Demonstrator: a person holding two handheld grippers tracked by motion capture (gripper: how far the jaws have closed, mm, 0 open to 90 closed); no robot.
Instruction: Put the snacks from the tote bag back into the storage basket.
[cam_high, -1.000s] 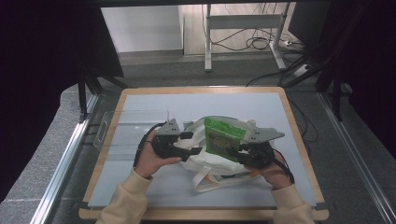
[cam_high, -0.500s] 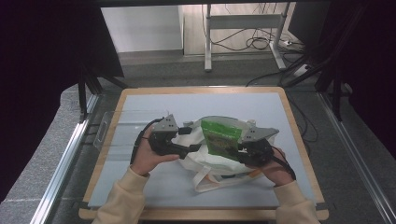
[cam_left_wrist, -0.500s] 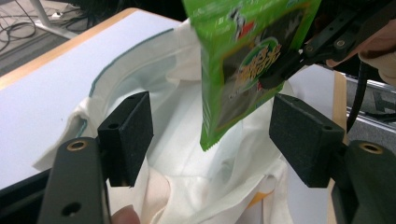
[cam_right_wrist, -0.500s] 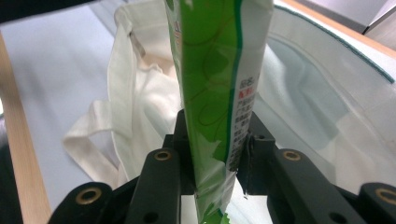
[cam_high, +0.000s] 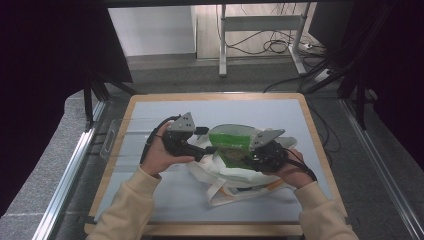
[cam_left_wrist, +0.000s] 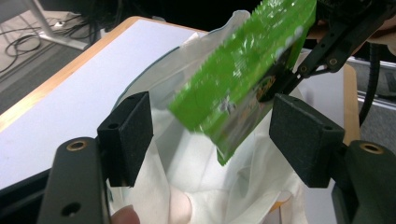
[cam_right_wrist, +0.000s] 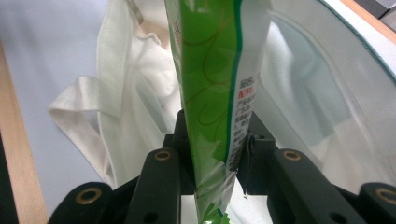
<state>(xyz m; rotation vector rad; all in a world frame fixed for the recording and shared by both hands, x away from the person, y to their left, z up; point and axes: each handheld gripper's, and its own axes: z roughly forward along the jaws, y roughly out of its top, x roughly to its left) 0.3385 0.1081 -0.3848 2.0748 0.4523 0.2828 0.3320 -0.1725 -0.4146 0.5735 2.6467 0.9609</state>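
A green snack packet (cam_high: 229, 144) stands on edge over the mouth of a white cloth bag (cam_high: 220, 174) in the middle of the table. My right gripper (cam_high: 250, 157) is shut on the packet's lower end (cam_right_wrist: 210, 70), with the bag's opening (cam_right_wrist: 303, 84) just beyond it. My left gripper (cam_high: 207, 149) hovers at the bag's left side and is open. In the left gripper view its jaws (cam_left_wrist: 215, 135) stand wide apart, with the packet (cam_left_wrist: 243, 79) and the bag's rim (cam_left_wrist: 196, 182) beyond and between them, and no pad presses on anything.
The pale blue table top (cam_high: 150, 115) has a wooden border. The bag's straps (cam_high: 235, 192) trail toward the near edge. A clear handle-like bracket (cam_high: 109, 142) sits at the table's left edge. Cables and a metal stand (cam_high: 260, 30) lie on the floor behind.
My left gripper has risen a little at the bag's left side. The packet in my right gripper has shifted slightly left and stands more upright.
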